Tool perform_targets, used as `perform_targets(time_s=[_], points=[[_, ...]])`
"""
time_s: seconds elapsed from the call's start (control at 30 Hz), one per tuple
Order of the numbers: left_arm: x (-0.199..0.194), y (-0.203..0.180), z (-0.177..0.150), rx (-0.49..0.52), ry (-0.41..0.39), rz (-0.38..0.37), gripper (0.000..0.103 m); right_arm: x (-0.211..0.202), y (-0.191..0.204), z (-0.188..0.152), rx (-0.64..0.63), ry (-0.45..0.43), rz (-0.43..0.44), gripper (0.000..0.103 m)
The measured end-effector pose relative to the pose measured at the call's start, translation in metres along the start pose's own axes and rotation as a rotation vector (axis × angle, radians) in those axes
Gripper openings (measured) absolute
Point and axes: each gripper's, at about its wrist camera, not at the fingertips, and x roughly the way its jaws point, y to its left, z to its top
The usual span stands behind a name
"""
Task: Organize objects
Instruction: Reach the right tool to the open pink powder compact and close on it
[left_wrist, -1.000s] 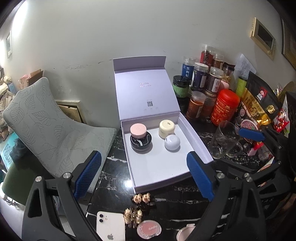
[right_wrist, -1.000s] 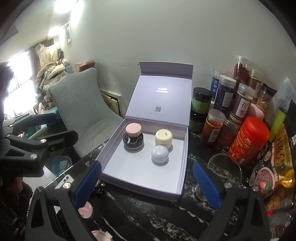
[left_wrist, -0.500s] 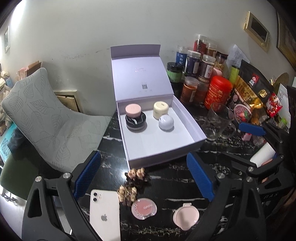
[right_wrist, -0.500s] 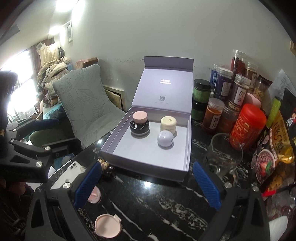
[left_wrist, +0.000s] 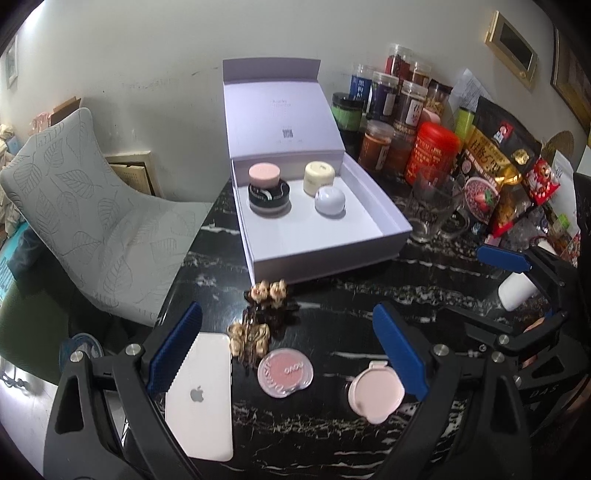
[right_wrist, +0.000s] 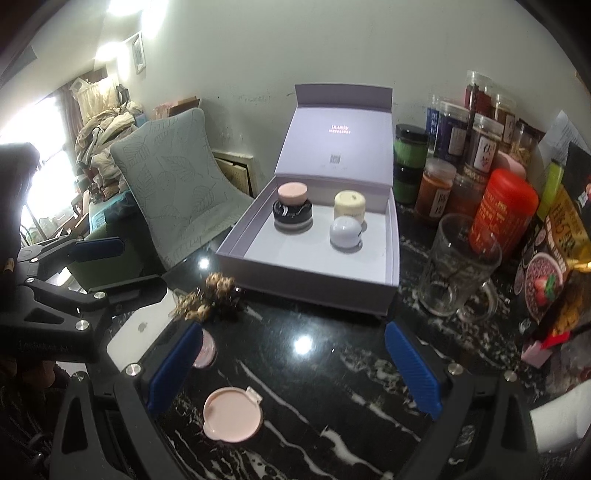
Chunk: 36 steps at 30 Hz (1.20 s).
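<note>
Fingers (left_wrist: 173, 350) spread wide over bare table (left_wrist: 332, 295) before box (left_wrist: 325, 254).

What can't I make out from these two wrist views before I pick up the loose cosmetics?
- White phone, left wrist view: the left gripper's finger covers its left edge; in the right view that gripper's body hides most of it.
- Round pink compact, right wrist view: half hidden behind a right gripper finger.
- Print inside the box lid: too small to read.
- White cylinder, left wrist view: partly behind the right gripper's frame.
</note>
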Motion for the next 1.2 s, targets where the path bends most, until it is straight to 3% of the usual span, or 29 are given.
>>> perform_targets(time_s=[0.87,1.2], points=[[0.035,-0.002,-0.066,0.01,0.156,-0.038,0.094,0.019,0.016,-0.069,0.029,0.09,0.026,0.1],[0.043,0.002,-0.083,-0.004,0.195,-0.054,0.094,0.025,0.03,-0.091,0.015,0.118,0.08,0.1]])
